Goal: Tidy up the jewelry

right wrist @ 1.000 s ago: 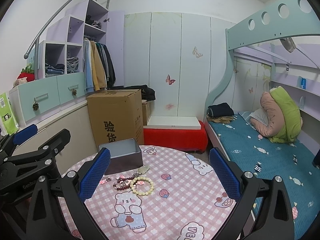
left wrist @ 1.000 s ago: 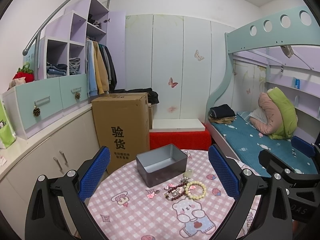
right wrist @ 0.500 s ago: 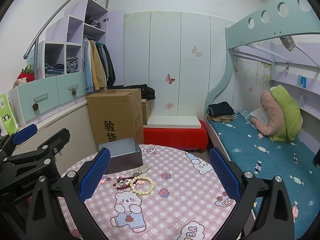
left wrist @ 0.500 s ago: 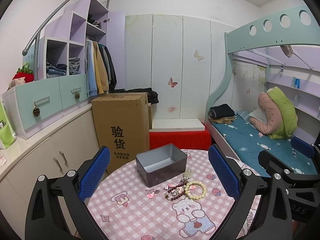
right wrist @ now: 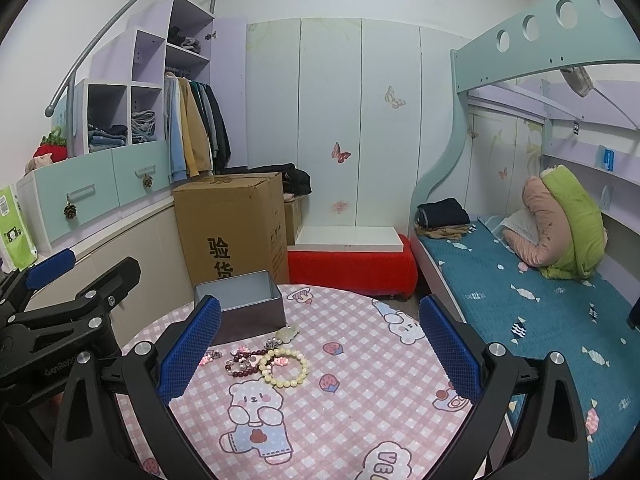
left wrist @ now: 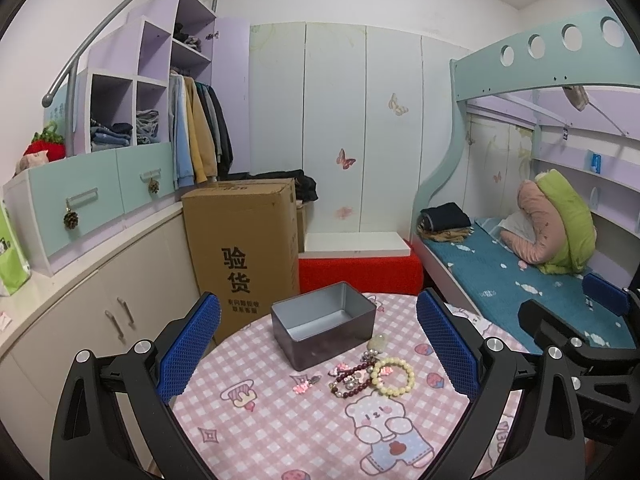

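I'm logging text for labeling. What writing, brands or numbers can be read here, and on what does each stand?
"验货": big black characters on the cardboard box.
Small line under them on the box: too blurred to read.
"GenRobo", cut off: on the left gripper body.
"DAS", partly seen: on the right gripper body.
Green bag print: too small to read.

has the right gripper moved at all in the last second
Yes, slightly. In the right wrist view the gray tin has slid toward the left pad, so the right gripper has drifted a little to its right.

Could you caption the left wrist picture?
Open hand-held gripper above bracelets beside an empty tin.
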### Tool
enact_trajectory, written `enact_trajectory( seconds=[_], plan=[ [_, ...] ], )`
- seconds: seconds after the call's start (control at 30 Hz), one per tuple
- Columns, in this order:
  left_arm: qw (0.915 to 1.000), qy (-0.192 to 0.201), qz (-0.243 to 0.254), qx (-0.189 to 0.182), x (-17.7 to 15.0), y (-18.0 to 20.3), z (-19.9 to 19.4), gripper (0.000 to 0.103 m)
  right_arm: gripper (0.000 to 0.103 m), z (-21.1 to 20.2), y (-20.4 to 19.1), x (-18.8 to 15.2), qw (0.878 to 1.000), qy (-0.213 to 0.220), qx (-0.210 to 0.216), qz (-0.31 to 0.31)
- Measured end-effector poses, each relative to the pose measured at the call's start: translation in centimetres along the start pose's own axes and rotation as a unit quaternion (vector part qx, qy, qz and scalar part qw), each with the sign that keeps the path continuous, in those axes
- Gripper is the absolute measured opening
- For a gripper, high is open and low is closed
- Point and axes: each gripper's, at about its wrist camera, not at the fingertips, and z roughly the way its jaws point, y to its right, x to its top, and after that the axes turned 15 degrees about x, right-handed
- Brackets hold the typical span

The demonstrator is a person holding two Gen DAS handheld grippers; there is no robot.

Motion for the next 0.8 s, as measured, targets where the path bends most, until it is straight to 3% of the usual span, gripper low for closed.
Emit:
enact_trajectory(
  seconds=[0.17,0.33,0.4,0.53,0.57,0.8],
  plan=[
    [0.9995,-0.032,0.0,0.006,-1.0,-0.5,2.2,0.095,0.097,1.2,0.5,-0.5,1.0,-0.016,0.007,0.008],
    [0.9948,-0.101,0.014,-0.001,-3.9,-0.6,5.8,0.095,0.097,3.5,1.3,-2.1,0.998,-0.055,0.008,0.02],
    [0.9902,-0.137,0.027,-0.007,-5.8,-0.3,7.5,0.095,0.097,4.7,1.6,-2.9,0.997,-0.074,0.006,0.023],
    [0.9785,-0.192,0.073,0.015,-9.2,0.4,10.5,0.095,0.097,7.6,2.7,-4.8,0.992,-0.12,0.005,0.035],
    [0.9725,-0.215,0.088,0.015,-10.4,0.8,11.7,0.095,0.097,8.3,3.0,-5.2,0.991,-0.13,0.004,0.038],
    [0.9491,-0.295,0.109,0.014,-14.8,0.7,15.3,0.095,0.097,13.1,4.8,-7.8,0.979,-0.195,0.01,0.056]
  ],
)
